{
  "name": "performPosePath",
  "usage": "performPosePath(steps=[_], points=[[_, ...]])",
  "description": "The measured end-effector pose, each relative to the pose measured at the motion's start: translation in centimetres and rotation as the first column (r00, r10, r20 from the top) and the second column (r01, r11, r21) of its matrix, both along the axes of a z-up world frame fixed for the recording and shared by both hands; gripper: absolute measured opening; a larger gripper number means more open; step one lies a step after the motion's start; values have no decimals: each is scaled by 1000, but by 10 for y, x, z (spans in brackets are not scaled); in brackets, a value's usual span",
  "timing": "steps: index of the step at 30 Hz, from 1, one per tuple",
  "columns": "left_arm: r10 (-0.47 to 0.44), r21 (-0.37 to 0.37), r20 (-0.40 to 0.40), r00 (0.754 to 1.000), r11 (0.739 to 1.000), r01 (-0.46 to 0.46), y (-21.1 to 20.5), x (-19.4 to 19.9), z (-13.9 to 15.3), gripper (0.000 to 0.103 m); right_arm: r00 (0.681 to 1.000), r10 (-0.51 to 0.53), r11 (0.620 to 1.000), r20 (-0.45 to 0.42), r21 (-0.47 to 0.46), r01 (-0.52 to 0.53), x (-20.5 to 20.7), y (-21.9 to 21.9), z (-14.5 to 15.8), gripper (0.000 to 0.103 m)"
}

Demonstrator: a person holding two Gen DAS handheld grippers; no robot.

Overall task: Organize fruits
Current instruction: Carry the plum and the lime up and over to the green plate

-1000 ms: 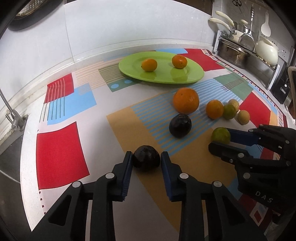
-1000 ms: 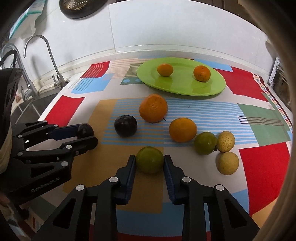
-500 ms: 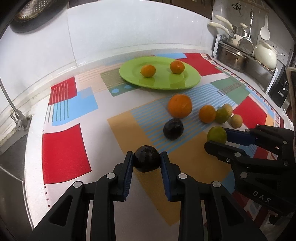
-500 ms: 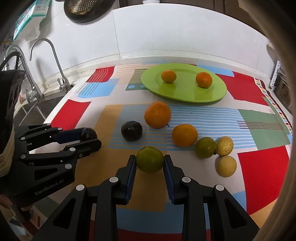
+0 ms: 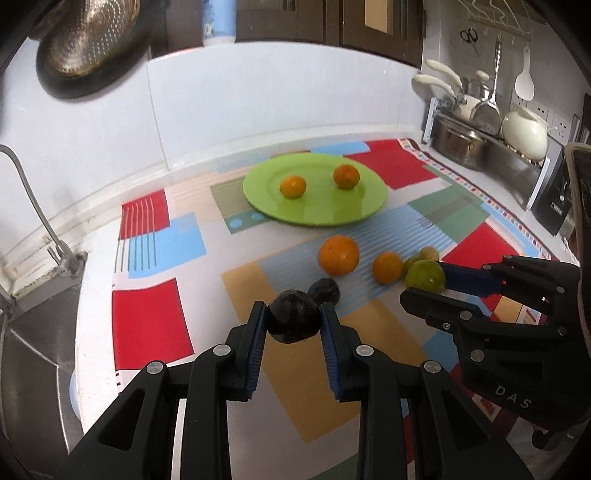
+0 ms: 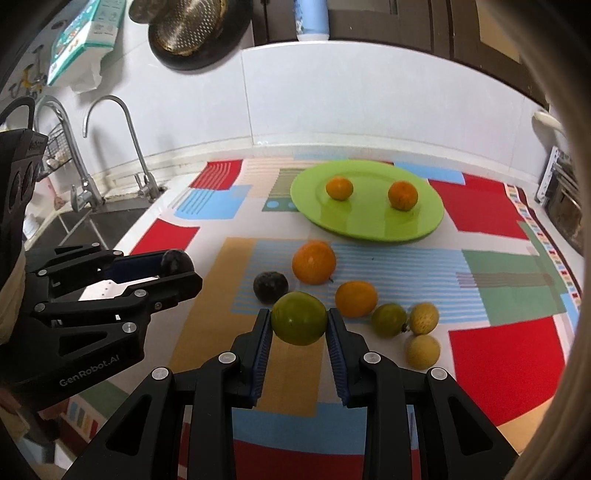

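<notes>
Fingers of both grippers are clamped — left gripper (image 5: pixel 293 322) on a plum (image 5: pixel 293 321), right gripper (image 6: pixel 299 324) on a lime (image 6: pixel 299 322); the plate (image 6: pixel 424 225) lies ahead, nearer the right.

Glossy green plate (image 5: pixel 369 210), matt patterned cloth (image 5: pixel 147 317), perforated metal colander (image 6: pixel 184 26).
</notes>
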State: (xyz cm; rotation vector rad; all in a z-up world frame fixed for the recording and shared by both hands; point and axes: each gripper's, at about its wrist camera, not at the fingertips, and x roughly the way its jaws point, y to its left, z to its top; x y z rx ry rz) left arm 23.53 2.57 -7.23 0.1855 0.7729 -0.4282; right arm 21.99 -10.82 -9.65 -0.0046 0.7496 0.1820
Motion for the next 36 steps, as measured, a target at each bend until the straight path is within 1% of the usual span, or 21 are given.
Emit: performPosePath(steps=[9, 16, 26, 36], points=[[35, -22, 48, 998, 999, -34, -13, -1, 23, 29, 998, 35, 999, 55, 1, -35, -3, -11, 27, 31], [40, -37, 88, 995, 999, -37, -25, 8, 41, 29, 996, 43, 999, 81, -4, -43, 8, -22, 45, 31], [26, -47, 124, 992, 999, -21, -43, 41, 63, 29, 991, 35, 999, 130, -14, -34, 39, -38, 73, 31], [14, -31, 152, 988, 999, -10, -61, 82, 79, 29, 991, 16, 1000, 133, -3, -16, 83, -55, 84, 31]])
